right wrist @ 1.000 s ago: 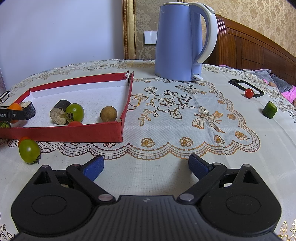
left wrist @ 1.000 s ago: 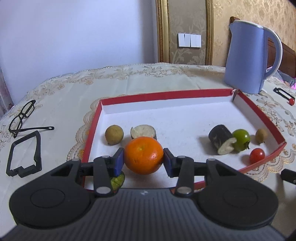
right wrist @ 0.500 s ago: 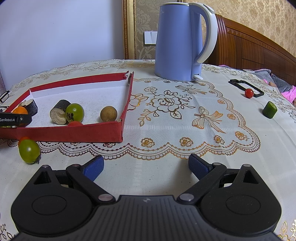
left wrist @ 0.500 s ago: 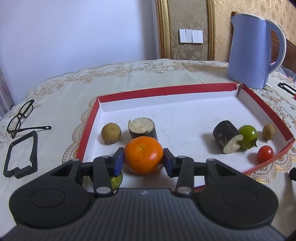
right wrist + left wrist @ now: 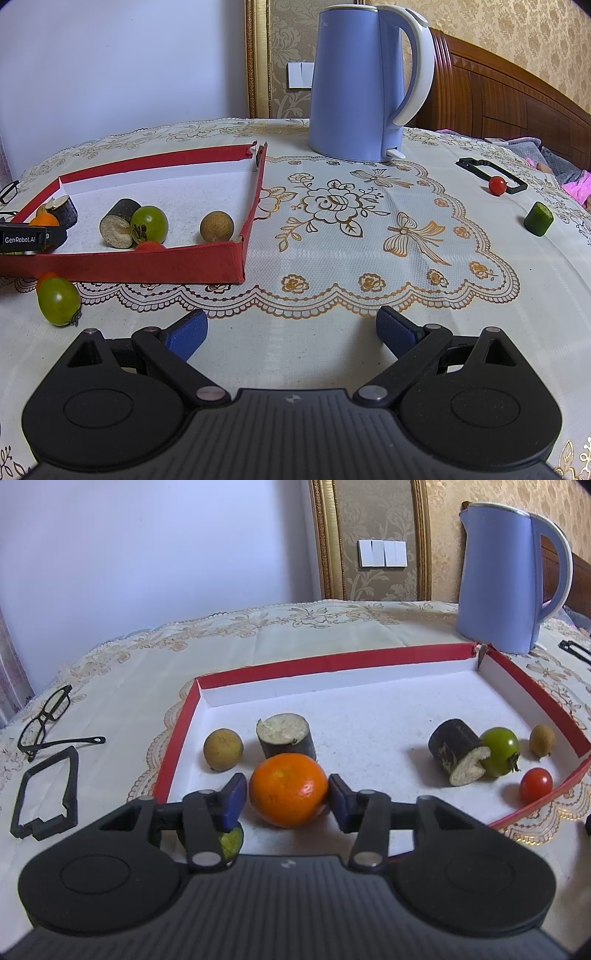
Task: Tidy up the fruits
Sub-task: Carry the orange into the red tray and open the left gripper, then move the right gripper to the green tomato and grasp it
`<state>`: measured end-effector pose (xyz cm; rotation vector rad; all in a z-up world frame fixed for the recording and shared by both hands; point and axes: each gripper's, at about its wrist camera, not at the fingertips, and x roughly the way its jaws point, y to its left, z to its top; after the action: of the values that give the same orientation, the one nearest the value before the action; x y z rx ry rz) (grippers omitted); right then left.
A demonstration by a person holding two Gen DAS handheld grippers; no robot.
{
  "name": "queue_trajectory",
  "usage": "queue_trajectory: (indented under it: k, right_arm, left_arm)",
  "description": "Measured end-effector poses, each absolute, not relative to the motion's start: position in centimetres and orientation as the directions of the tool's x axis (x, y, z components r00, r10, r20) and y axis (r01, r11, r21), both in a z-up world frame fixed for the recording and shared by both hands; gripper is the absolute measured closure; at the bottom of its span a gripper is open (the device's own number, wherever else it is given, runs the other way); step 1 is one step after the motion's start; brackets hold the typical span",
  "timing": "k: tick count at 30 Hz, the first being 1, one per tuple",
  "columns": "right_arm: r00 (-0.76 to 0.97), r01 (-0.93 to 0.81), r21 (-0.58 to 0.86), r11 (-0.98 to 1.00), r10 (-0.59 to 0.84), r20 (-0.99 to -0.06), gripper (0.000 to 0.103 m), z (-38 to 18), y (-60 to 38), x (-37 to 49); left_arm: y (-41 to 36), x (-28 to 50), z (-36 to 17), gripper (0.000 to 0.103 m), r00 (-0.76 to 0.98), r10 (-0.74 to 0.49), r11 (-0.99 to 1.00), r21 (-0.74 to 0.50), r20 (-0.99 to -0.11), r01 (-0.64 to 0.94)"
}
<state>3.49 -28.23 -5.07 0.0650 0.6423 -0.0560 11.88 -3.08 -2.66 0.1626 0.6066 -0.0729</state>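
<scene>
**A:** Where are you w/ the fruit?

**B:** Nearest first. My left gripper [image 5: 287, 796] has the orange [image 5: 288, 789] between its pads, sitting on the floor of the red tray [image 5: 332, 661] near the front-left corner. The jaws have just been opening; there's a thin gap at the left pad, the right one looks right at the peel or barely off it. So I'd call it let go, not clamped. A bit of something green [image 5: 231, 840] shows under my left finger, can't tell what it is.

**A:** And the rest of the tray?

**B:** Just behind the orange: a brown round fruit [image 5: 223, 748] and a dark cut stub [image 5: 286, 735], standing upright. Over on the tray's right side: another stub [image 5: 458, 755] lying on its side, touching a green tomato [image 5: 500, 751], a red cherry tomato [image 5: 536, 784] in front of that, and a small brown fruit [image 5: 542, 740] by the right wall. So seven pieces in, by my count.

**A:** What's left outside?

**B:** My right gripper [image 5: 290, 332] has its jaws wide apart, nothing in them, over bare cloth. Closest stray is a green tomato [image 5: 59, 301] on the tablecloth just outside the tray's front wall, w/ something orange [image 5: 46, 277] tucked behind it. Farther off to the right: a green chunk [image 5: 538, 218], and beyond it a red cherry tomato [image 5: 496, 184] against a black frame [image 5: 484, 171].

**A:** So, progress?

**B:** Past halfway, I'd say. Approx. four still to fetch.
</scene>
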Motion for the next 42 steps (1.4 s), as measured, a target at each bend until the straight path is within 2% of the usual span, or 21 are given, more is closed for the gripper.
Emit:
queue_trajectory:
  k: [3, 7, 9, 10, 14, 22, 30, 36, 42]
  right_arm:
    - [0.799, 0.072, 0.043, 0.996, -0.032, -0.6, 0.004, -5.1, -28.2, 3.5]
    - [0.799, 0.072, 0.043, 0.996, -0.032, -0.6, 0.004, -5.1, -28.2, 3.5]
    - [0.799, 0.072, 0.043, 0.996, -0.032, -0.6, 0.004, -5.1, -28.2, 3.5]
    - [0.799, 0.072, 0.043, 0.996, -0.032, -0.6, 0.004, -5.1, -28.2, 3.5]
    - [0.799, 0.073, 0.042, 0.996, -0.033, -0.6, 0.004, -5.1, -28.2, 3.5]
    - [0.798, 0.075, 0.039, 0.996, -0.036, -0.602, 0.003, -5.1, -28.2, 3.6]
    - [0.798, 0.075, 0.038, 0.996, -0.037, -0.602, 0.003, -5.2, -28.2, 3.6]
    - [0.798, 0.075, 0.038, 0.996, -0.037, -0.602, 0.002, -5.2, -28.2, 3.6]
    - [0.798, 0.075, 0.038, 0.996, -0.037, -0.602, 0.002, -5.1, -28.3, 3.6]
  left_arm:
    - [-3.2, 11.3, -2.4, 0.034, 0.828, -0.012, 0.984, 0.141, -0.561, 0.11]
    - [-2.9, 10.4, -1.9, 0.029, 0.838, -0.01, 0.984, 0.145, -0.546, 0.106]
    - [-2.7, 9.9, -1.7, 0.018, 0.839, -0.007, 0.984, 0.147, -0.544, 0.103]
    - [-2.6, 9.6, -1.7, 0.017, 0.843, 0.0, 0.984, 0.149, -0.538, 0.095]
    - [-2.0, 8.4, -1.5, 0.017, 0.852, 0.012, 0.985, 0.151, -0.523, 0.078]
    - [-0.6, 5.5, -0.6, 0.009, 0.865, 0.005, 0.993, 0.103, -0.502, 0.054]
    - [0.4, 3.9, -1.7, 0.007, 0.842, 0.001, 0.994, 0.091, -0.539, 0.057]
    - [1.1, 4.9, -2.6, 0.007, 0.797, -0.022, 1.0, -0.011, -0.603, 0.02]
    - [0.7, 5.9, -3.0, 0.004, 0.803, 0.02, 1.0, -0.001, -0.595, -0.026]
